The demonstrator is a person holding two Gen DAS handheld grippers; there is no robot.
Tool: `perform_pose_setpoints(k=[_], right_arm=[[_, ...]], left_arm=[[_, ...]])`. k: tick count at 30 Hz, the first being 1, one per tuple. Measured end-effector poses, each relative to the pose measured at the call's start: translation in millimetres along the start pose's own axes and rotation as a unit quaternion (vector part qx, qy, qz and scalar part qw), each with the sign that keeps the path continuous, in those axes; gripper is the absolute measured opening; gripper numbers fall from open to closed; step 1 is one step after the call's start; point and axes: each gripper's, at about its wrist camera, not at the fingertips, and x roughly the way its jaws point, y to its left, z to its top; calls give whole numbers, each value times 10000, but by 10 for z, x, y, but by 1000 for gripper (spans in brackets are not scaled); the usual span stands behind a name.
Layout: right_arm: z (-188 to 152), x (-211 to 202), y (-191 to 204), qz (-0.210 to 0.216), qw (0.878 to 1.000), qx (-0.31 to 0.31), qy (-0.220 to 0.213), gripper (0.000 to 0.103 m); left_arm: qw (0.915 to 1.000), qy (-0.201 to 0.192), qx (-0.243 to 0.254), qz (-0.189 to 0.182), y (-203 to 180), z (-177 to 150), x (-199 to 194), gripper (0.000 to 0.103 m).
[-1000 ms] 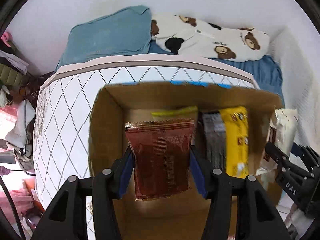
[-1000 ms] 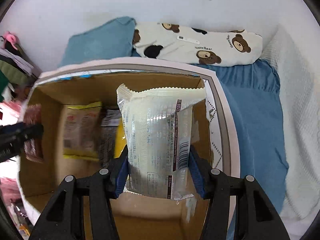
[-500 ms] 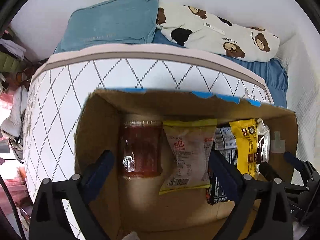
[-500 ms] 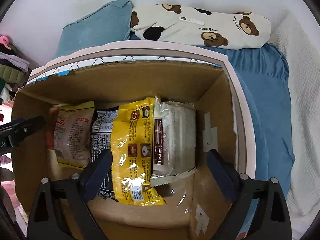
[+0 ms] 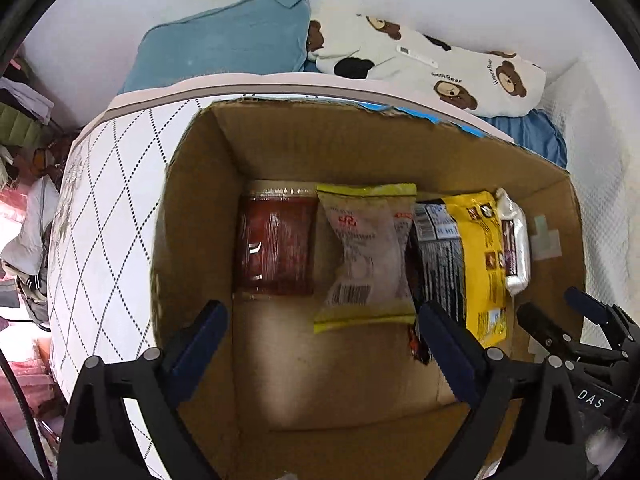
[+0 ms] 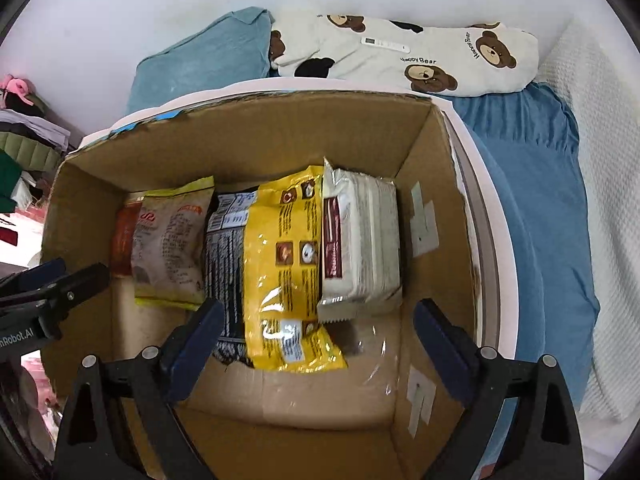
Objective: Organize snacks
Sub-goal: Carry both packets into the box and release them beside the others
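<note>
A cardboard box [image 5: 392,152] [image 6: 436,184] stands on a quilted mattress. Inside lie a red snack packet [image 5: 276,248] [image 6: 122,236], a pale packet with yellow ends [image 5: 366,256] [image 6: 168,248], a black packet [image 5: 438,264] [image 6: 224,252], a yellow packet [image 5: 480,252] [image 6: 286,272] and a cream-white packet [image 5: 516,252] [image 6: 360,240]. My left gripper [image 5: 322,344] hangs open over the box's left half, nothing between its fingers. Over the right half my right gripper [image 6: 318,340] is open and empty too. Each gripper shows at the edge of the other's view.
The white diamond-pattern mattress [image 5: 108,200] carries the box. Behind it lie a teal pillow [image 5: 224,48] [image 6: 200,60], a bear-print pillow [image 5: 440,68] [image 6: 400,52] and a blue blanket [image 6: 540,184]. Piled clothes [image 5: 24,128] sit at the left.
Both grippers have opened wide. The red packet has dropped from the left one into the box, and the cream-white packet from the right one now lies beside the yellow packet.
</note>
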Motion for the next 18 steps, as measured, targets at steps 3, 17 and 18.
perform_pose_setpoints(k=[3,17,18], right_arm=[[-150,-68,2,35,10000,1,-56,97],[-836,-781,95,39,9955,-208,-927,97],[-902,-871,92,52,9943,-201,-1042,97]], left_arm=[[9996,-235,135,88,-80,-156,-92,98],[9919,-1238,283,-17,-357,-868,-686,98],[9915,-1271,276,-47,-360,-914,-720,98]])
